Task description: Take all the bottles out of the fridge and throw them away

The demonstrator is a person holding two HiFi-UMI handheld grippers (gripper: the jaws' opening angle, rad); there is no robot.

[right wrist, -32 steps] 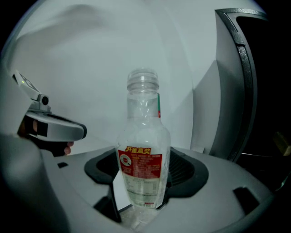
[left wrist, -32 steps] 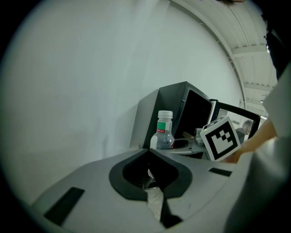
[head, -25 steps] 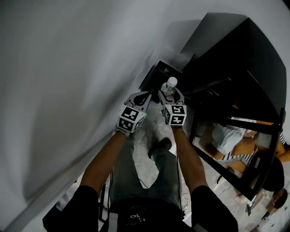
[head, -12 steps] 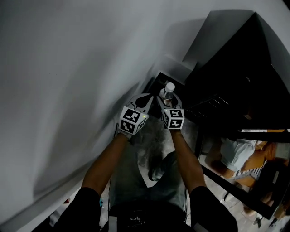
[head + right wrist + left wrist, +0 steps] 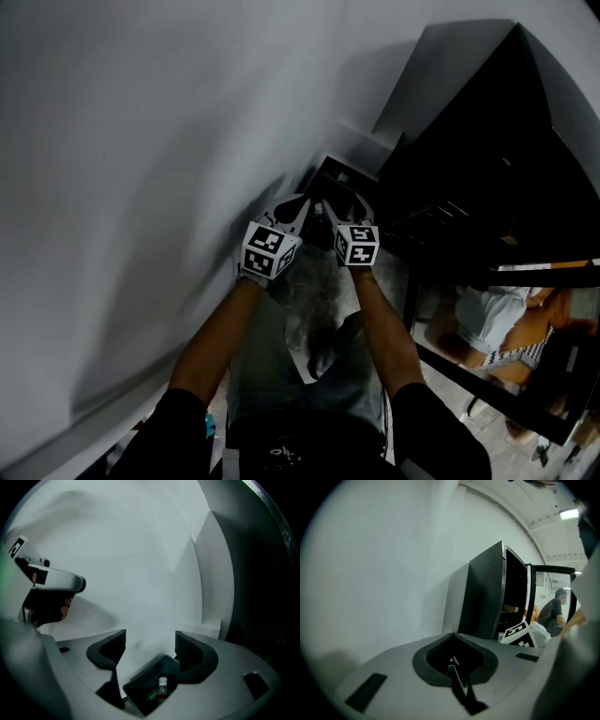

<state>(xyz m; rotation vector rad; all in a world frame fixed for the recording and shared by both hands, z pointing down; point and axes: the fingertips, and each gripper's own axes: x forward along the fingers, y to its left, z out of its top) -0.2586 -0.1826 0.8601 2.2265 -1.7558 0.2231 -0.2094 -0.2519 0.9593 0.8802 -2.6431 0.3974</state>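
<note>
In the right gripper view my right gripper (image 5: 149,646) is open, with only air between its jaws. Straight below it stands a dark bin (image 5: 140,672). A clear bottle with a white cap (image 5: 162,685) lies inside the bin beside something green. In the head view both grippers hang side by side over that bin (image 5: 330,171), the right gripper (image 5: 343,208) next to the left gripper (image 5: 292,208). The left gripper (image 5: 452,637) is shut and holds nothing. The black fridge (image 5: 483,597) stands with its door open.
A white wall runs along the left, close to the bin. The fridge (image 5: 487,141) and its open door fill the right side. A person (image 5: 553,613) sits beyond the door. My legs and a shoe (image 5: 323,356) are on the pale floor below.
The bottle that the right gripper held over the bin is gone from its jaws and now lies in the bin. The right gripper has opened.
</note>
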